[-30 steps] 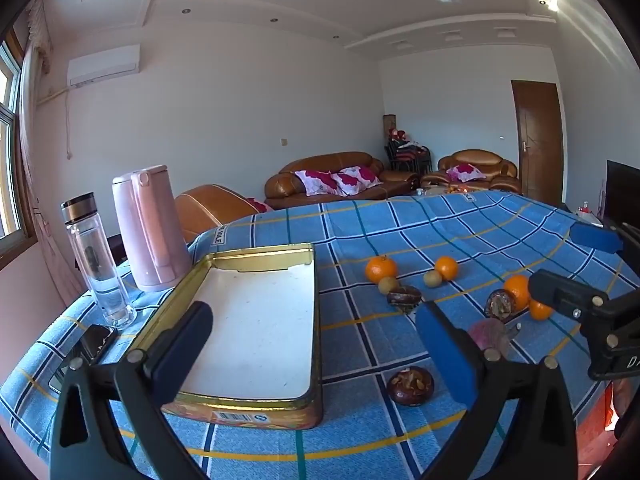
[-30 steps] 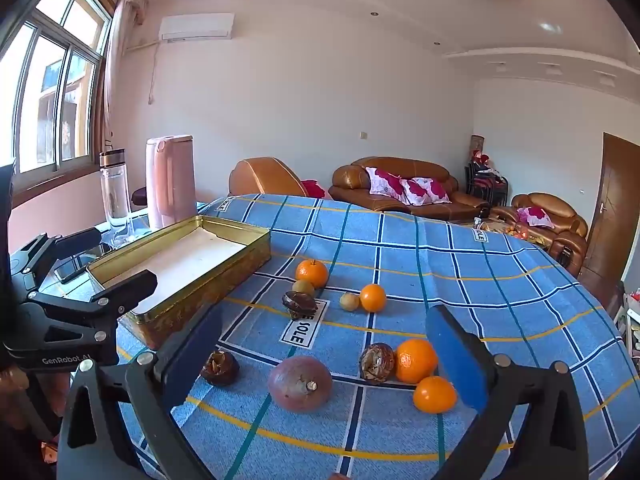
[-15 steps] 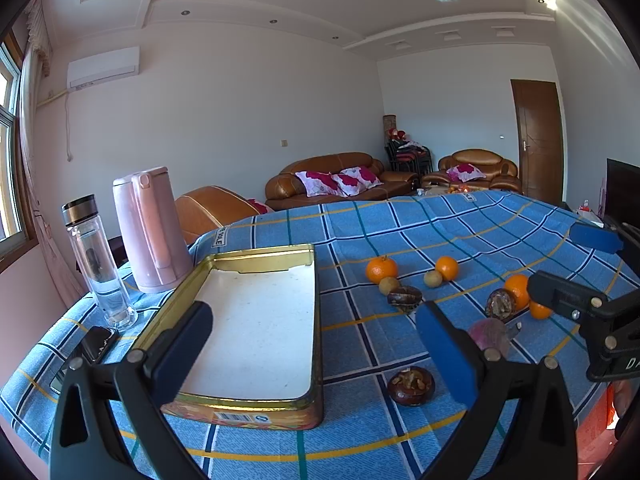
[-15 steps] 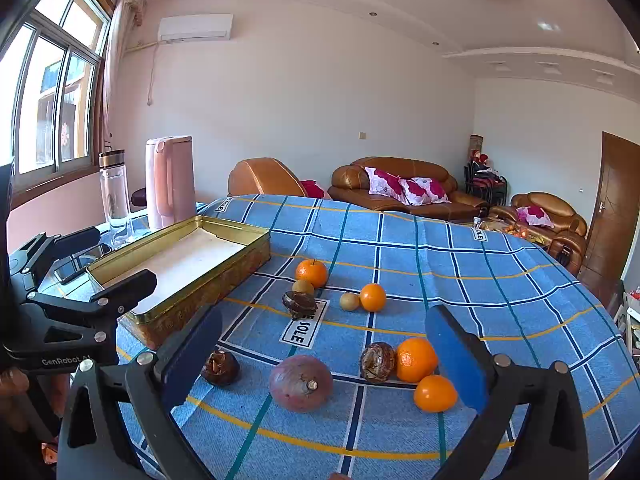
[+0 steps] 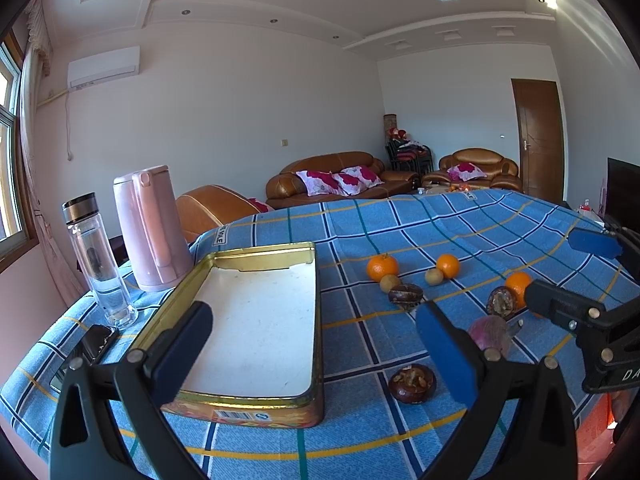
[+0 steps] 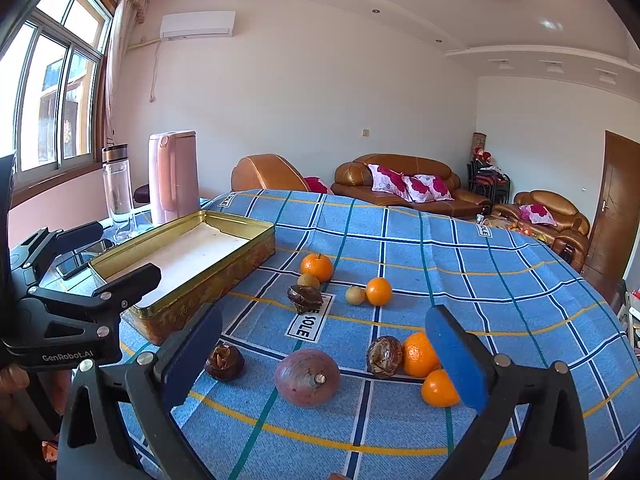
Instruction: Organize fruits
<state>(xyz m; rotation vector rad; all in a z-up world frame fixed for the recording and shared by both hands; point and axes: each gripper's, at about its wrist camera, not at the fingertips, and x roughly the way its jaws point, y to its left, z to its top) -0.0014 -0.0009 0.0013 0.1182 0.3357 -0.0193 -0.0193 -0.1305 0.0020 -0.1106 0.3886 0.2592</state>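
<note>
Fruit lies loose on the blue checked tablecloth (image 6: pixel 440 264): several oranges (image 6: pixel 317 267), small yellowish fruits (image 6: pixel 355 295), dark brown mangosteens (image 6: pixel 224 361) and a large purple fruit (image 6: pixel 307 377). A gold tin tray (image 5: pixel 256 320) with a white bottom stands to their left and holds nothing. My left gripper (image 5: pixel 316 354) is open over the tray's near right corner. My right gripper (image 6: pixel 320 358) is open and empty, hovering above the purple fruit. A mangosteen (image 5: pixel 412 382) lies just right of the tray.
A pink kettle (image 5: pixel 150 228), a glass bottle (image 5: pixel 98 258) and a phone (image 5: pixel 94 344) stand left of the tray. Sofas and a door are beyond the table. The table edge runs close below both grippers.
Nothing has visibly moved apart from a slight drift of both views.
</note>
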